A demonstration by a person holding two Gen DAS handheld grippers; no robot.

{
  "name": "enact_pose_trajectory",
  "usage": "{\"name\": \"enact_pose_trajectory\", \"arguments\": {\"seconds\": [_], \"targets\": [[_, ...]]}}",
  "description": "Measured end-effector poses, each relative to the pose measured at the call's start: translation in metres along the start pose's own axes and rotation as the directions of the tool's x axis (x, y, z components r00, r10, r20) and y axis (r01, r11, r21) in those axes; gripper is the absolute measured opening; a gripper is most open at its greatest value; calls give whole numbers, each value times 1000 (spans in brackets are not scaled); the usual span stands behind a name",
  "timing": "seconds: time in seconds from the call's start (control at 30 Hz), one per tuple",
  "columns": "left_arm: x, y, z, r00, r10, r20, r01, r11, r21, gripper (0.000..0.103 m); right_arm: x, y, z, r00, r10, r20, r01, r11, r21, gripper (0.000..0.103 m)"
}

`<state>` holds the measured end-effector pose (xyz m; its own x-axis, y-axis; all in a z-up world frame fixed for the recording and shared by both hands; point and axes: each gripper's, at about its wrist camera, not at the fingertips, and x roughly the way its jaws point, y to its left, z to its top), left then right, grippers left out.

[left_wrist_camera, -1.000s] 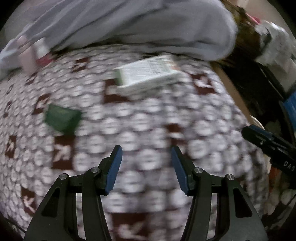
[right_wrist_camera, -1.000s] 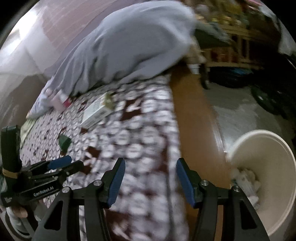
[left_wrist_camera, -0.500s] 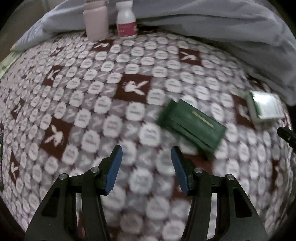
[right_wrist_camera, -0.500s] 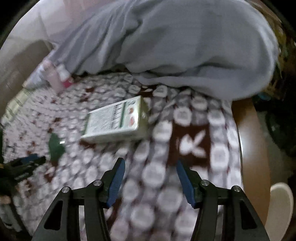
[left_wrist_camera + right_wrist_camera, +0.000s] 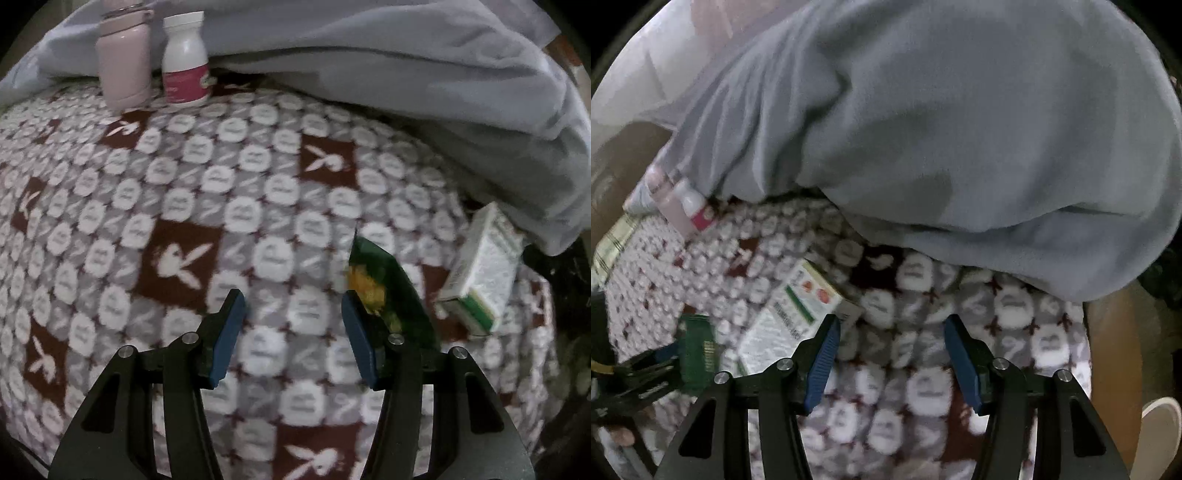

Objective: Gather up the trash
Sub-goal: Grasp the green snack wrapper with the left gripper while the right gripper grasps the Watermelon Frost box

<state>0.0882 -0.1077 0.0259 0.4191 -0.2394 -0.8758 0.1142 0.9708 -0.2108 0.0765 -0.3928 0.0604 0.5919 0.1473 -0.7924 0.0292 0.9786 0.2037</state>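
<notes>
The left gripper (image 5: 293,325) hung open over the patterned brown-and-white blanket (image 5: 184,206), nothing between its blue pads. The flat dark-green wrapper (image 5: 391,291) lay just beside its right finger. The right gripper (image 5: 892,354), jaws apart and just widening, held nothing; the white-and-green cardboard box (image 5: 790,317) lay at its left finger.

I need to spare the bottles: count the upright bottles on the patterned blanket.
2: a pale pink bottle and, right beside it, a white bottle with a pink label, both against the grey blanket. More may hide under it.
</notes>
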Motion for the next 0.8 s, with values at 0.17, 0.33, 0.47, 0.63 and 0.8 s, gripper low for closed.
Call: {"name": "enact_pose_trajectory", "arguments": {"seconds": [0.17,0.33,0.47,0.63,0.8], "targets": [[-15,4,-6,1000,3,1,-3,1000,20,53,0,26,-3,996,85,-19,-85,996,13,73],[-28,4,-18,1000,-5,2,5,1000,25,53,24,60,-2,996,74,-45,-74,997,-2,74],[-29,-6,-20,999,-34,-6,34,999,23,53,50,79,-5,994,45,-97,-51,997,-55,73],[-13,-24,-8,998,-63,3,63,998,-19,53,34,71,-18,995,47,-91,-57,992,-113,64],[14,-45,2,998,-68,-7,68,996,-59,53,-9,43,-31,995,85,-43,-89,992,-93,61]]}}
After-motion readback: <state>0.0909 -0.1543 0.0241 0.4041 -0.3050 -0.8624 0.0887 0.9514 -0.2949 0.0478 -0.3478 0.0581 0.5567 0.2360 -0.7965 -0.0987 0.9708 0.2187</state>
